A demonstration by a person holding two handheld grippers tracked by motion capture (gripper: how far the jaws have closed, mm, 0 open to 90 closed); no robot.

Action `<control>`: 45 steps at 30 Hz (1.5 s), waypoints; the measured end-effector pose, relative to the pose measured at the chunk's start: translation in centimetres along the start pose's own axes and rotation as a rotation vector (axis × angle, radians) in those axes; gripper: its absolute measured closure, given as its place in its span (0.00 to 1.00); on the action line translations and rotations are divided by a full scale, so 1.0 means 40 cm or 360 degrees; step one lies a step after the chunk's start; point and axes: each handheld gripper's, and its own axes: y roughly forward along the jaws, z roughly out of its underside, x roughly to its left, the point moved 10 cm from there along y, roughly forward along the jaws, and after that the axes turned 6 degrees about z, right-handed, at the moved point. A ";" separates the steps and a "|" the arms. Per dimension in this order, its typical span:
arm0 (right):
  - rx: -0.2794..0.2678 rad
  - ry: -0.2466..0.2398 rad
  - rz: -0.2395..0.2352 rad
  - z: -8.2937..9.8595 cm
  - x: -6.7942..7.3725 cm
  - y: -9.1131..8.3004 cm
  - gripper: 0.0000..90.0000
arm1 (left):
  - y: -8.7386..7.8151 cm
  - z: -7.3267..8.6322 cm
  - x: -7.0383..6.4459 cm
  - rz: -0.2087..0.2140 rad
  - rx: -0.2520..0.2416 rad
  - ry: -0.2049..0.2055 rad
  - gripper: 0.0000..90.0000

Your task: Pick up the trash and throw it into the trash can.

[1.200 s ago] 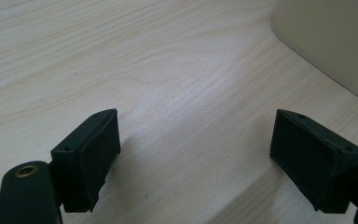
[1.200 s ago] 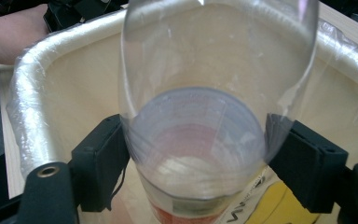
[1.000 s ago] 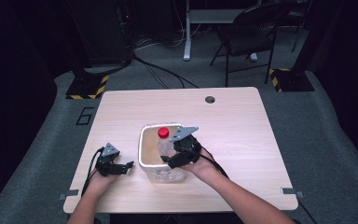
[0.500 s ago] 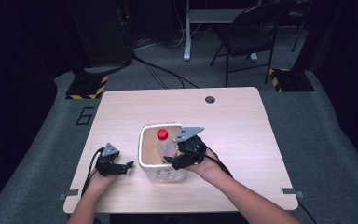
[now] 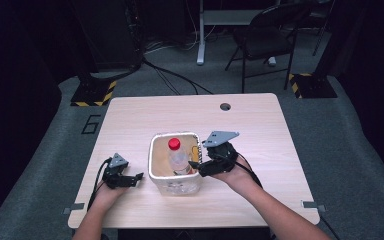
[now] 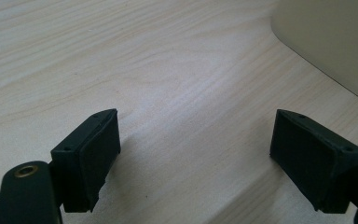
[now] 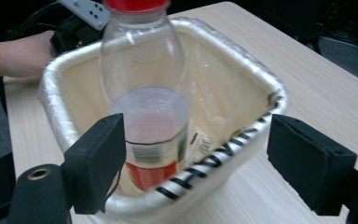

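bottle point(image 5: 178, 157) stands in the basket point(image 5: 156, 172); right gripper point(image 7: 191, 172) and left gripper point(image 6: 193, 158) fingers spread.

red-capped bottle point(image 7: 142, 70) inside basket point(image 7: 256, 79)

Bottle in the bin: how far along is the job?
Done: the bottle with the red cap stands upright inside the white bin. In hand: nothing; the right gripper sits open at the bin's rim, the left gripper open on the table. Left: probably only pulling the right gripper clear.
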 end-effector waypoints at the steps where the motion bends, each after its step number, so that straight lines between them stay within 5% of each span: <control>1: -0.0002 0.0029 0.0013 0.004 -0.014 -0.010 0.22 | 0.000 0.000 0.000 0.0000 0.0000 0.0000 0.18; 21: -0.0029 0.0169 0.0175 0.078 -0.144 -0.039 0.24 | 0.000 0.000 0.000 0.0000 0.0000 0.0000 0.18; 32: 0.0018 0.0163 0.0273 0.170 -0.182 -0.036 0.25 | 0.000 0.000 0.000 0.0000 0.0000 0.0000 0.18; 45: 0.0080 0.0278 0.0374 0.294 -0.236 -0.036 0.25 | 0.000 0.000 0.000 0.0000 0.0000 0.0000 0.18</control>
